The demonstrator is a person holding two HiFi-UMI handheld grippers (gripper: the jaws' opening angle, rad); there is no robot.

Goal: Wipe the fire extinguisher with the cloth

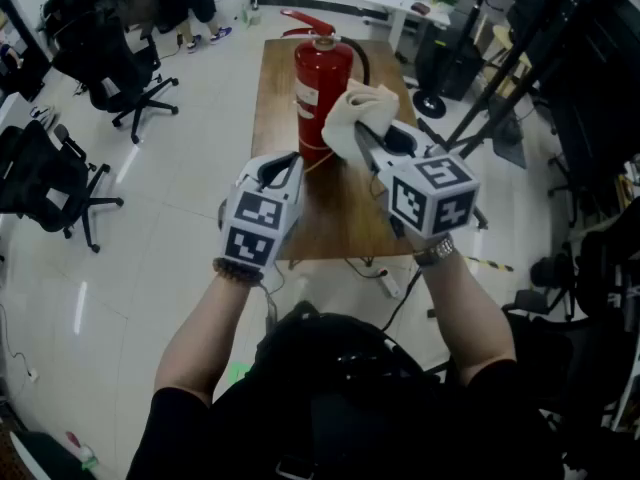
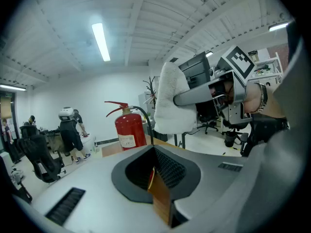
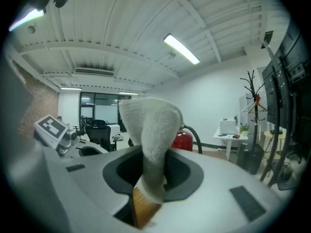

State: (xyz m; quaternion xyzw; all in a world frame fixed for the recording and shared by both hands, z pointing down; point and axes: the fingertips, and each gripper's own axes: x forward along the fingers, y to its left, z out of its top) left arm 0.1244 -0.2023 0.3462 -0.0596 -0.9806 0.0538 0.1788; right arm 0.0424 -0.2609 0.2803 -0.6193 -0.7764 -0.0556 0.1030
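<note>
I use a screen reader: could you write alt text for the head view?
The right gripper holds a white cloth up beside a red fire extinguisher standing on a wooden table. The left gripper, shut and empty, is raised alongside. Office chairs stand around.

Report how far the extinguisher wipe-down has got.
Done: the cloth is pinched in the right gripper. In hand: it hangs beside the fire extinguisher on the table, no contact visible. To do: the wiping itself. The left gripper is shut, empty.
</note>
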